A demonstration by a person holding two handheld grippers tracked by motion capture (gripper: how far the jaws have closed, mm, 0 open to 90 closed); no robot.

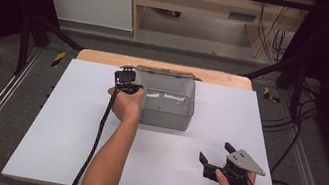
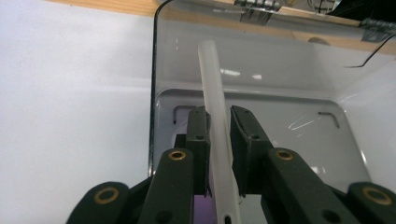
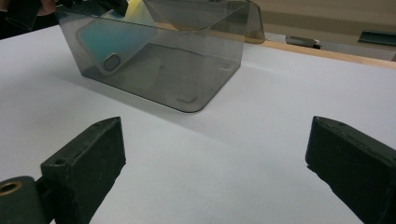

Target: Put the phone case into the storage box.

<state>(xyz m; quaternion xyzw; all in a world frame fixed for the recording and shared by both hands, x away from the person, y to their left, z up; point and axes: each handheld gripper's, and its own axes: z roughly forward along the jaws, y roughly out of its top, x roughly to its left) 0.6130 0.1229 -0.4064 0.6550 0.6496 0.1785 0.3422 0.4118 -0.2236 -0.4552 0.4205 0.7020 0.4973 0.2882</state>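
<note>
My left hand-held gripper (image 1: pixel 129 85) is hanging over the left end of the smoky, translucent grey plastic box (image 1: pixel 183 121), which is sitting open at the far middle of the white counter (image 1: pixel 64 131). Its jaws are standing narrow, with a thin, flat, frosted translucent plastic piece (image 2: pixel 215 116) held upright between them; the left pad (image 2: pixel 198 140) is lying against it, while a sliver of gap is showing at the right pad, so the hold is looking light. The piece is running up past the jaw tips, edge-on to me, just inside the box's left wall (image 2: pixel 153 93) and near its rounded corner. From the right gripper view, the piece is reading as a phone-case shape with a camera cutout (image 3: pixel 111 62), leaning inside the box close to that end wall.

My right hand-held gripper (image 1: pixel 216 161) is resting low at the near right of the counter, jaws spread wide and gripping nothing, pointing toward the box.

Bare counter is lying open between that gripper and the box, and along the box's right side. The box's hinged lid (image 1: pixel 166 72) is standing back at the far edge.
</note>
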